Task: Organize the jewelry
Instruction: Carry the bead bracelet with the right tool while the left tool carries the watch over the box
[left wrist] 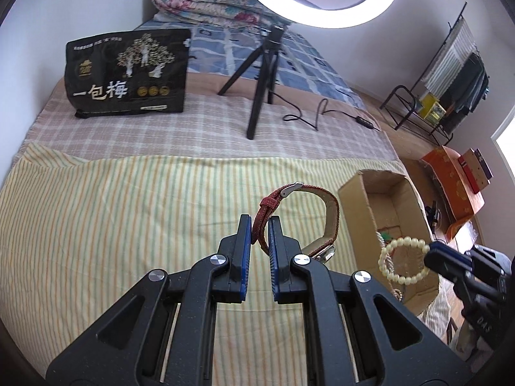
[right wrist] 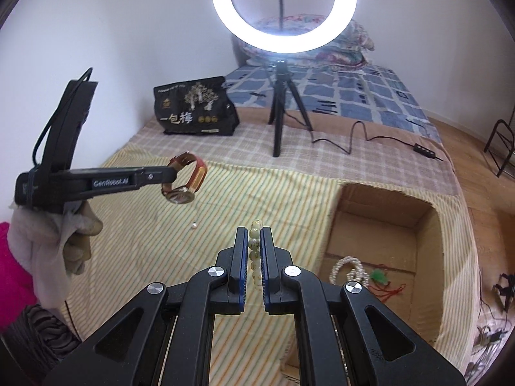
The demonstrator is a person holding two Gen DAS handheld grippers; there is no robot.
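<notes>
My left gripper [left wrist: 260, 222] is shut on the red strap of a wristwatch [left wrist: 325, 206], held in the air above the striped cloth; it also shows in the right wrist view [right wrist: 183, 189]. My right gripper [right wrist: 254, 234] is shut on a pale bead bracelet [right wrist: 254, 251], which also shows in the left wrist view [left wrist: 404, 259] over the open cardboard box [left wrist: 357, 193]. The box [right wrist: 386, 202] holds a white pearl necklace [right wrist: 349, 268] and a green pendant on a red cord [right wrist: 379, 278].
A single loose pearl [right wrist: 194, 225] lies on the striped cloth. A ring light on a black tripod [right wrist: 280, 103] stands further back, its cable [right wrist: 370, 138] trailing right. A black snack bag [right wrist: 193, 109] stands at the back left.
</notes>
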